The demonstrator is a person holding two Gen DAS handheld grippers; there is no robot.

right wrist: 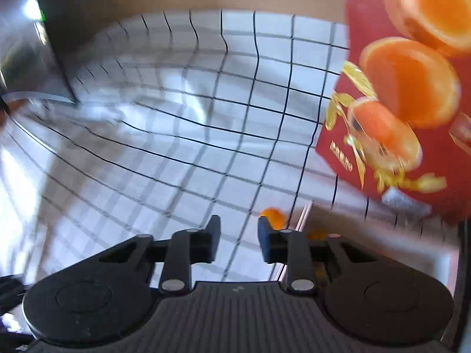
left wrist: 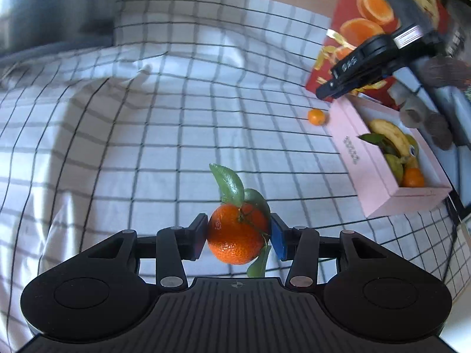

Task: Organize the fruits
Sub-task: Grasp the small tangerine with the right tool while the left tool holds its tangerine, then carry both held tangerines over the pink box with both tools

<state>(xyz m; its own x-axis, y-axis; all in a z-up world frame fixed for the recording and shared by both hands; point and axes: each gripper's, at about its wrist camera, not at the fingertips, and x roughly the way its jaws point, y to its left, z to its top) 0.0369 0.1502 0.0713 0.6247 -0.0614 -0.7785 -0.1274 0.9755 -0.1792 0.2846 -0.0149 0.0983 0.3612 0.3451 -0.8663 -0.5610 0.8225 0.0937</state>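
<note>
A leafy mandarin (left wrist: 237,236) sits clamped between the pads of the left gripper (left wrist: 238,236), held above a white checked cloth (left wrist: 147,147). At far right a pink box (left wrist: 379,173), its side lettering too blurred to read, holds a banana (left wrist: 388,136), green fruit and another orange. A small orange (left wrist: 316,116) lies on the cloth just beside the box's far corner. Behind stands a red carton (right wrist: 435,158) printed with orange halves and illegible gold characters. The right gripper (right wrist: 239,236), empty, shows a narrow gap between its jaws, its closest setting, above the cloth near that small orange.
</note>
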